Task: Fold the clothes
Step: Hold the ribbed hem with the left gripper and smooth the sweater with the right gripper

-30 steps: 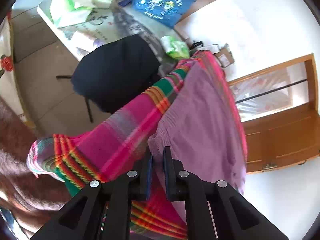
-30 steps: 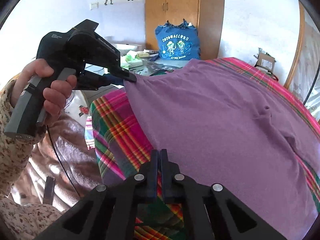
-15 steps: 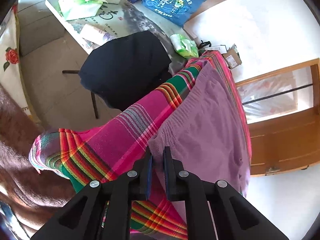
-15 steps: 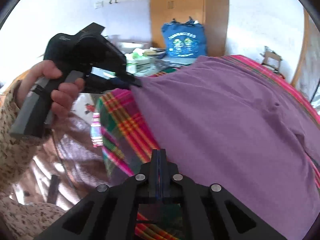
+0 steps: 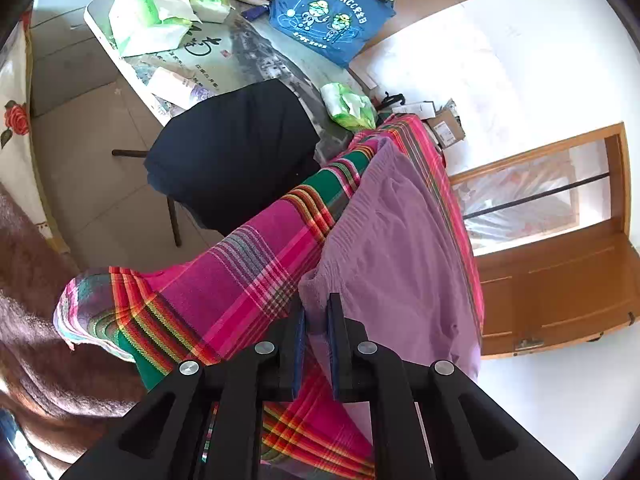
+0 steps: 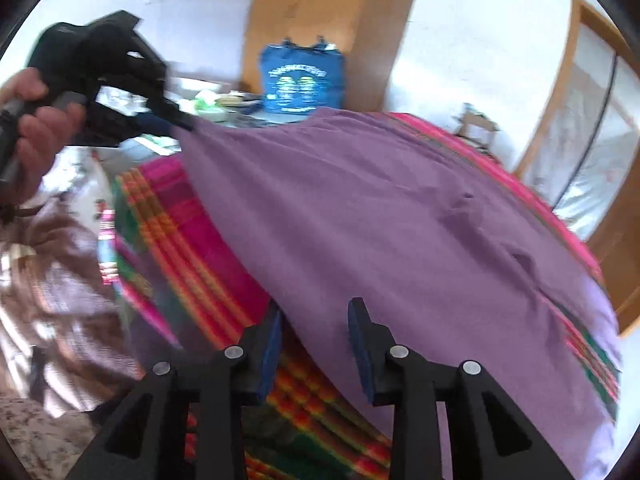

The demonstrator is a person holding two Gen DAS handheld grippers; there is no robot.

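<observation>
A soft purple knit garment (image 6: 400, 216) lies spread across a bright pink, green and orange plaid cloth (image 5: 248, 280) that covers the surface. Taking the garment as the landmark, its long axis runs away from both cameras toward the blue printed tote bag (image 6: 302, 80) at its far end, and its near hem faces the two tools.

The left gripper (image 5: 316, 340) sits at the garment's near left corner. Its jaws stand almost together with a bunched lip of purple fabric pinched between the blue pads, and in the right wrist view that same corner is drawn up off the plaid cloth into a taut point at the tool's tip, which a hand (image 6: 36, 128) holds by the grip.

The right gripper (image 6: 314, 344) is at the near hem too, farther along it from the pinched corner. Its jaws are opening, and the purple edge lies between them: fabric crosses the gap from the left finger's tip toward the right one, though the pads do not look to be pressing on it. This view is motion-blurred, so the exact contact is uncertain.

Judging by this, the coming move turns on the right gripper, the nearer tool to the loose stretch of hem: the edge lies directly ahead of and slightly under its spread pads, so closing there would give a second hold matching the left one.
</observation>
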